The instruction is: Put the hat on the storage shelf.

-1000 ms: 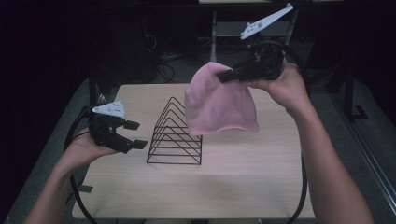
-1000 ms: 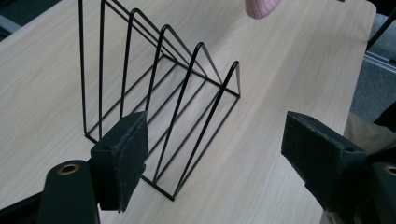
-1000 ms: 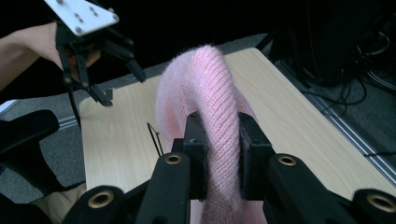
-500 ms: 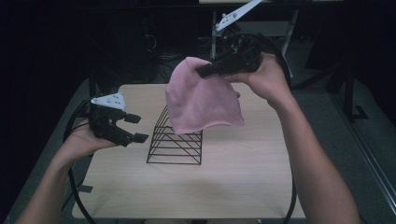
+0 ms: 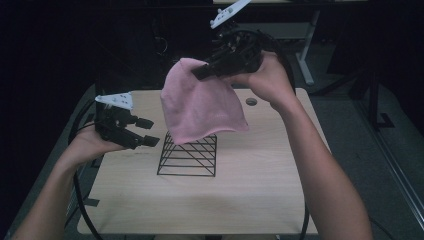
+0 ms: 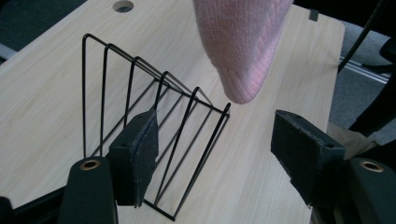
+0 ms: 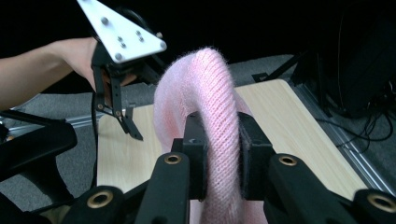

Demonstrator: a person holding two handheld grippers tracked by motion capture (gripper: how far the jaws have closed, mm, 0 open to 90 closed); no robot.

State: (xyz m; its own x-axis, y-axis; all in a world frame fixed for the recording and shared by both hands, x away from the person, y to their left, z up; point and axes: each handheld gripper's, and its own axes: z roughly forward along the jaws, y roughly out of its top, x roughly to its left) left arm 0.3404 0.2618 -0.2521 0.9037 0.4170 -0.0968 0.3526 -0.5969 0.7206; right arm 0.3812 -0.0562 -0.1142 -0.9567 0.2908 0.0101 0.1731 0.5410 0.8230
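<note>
A pink knitted hat (image 5: 200,107) hangs in the air from my right gripper (image 5: 200,72), which is shut on its rim (image 7: 217,140). The hat's lower part dangles over the top of a black wire rack (image 5: 189,157) that stands on the wooden table (image 5: 260,190). In the left gripper view the hat's rounded crown (image 6: 243,51) hovers just above the rack's far end (image 6: 154,116). My left gripper (image 5: 145,131) is open beside the rack's left side, with nothing between its pads (image 6: 140,149).
A round cable hole (image 5: 251,101) lies in the table's far right part. Black cables trail from both grippers past the table's edges. Dark floor and desk legs (image 5: 305,55) surround the table at the back.
My right gripper has carried the hat leftward and higher, so it now hangs over the rack. My left gripper has shifted slightly toward the rack.
</note>
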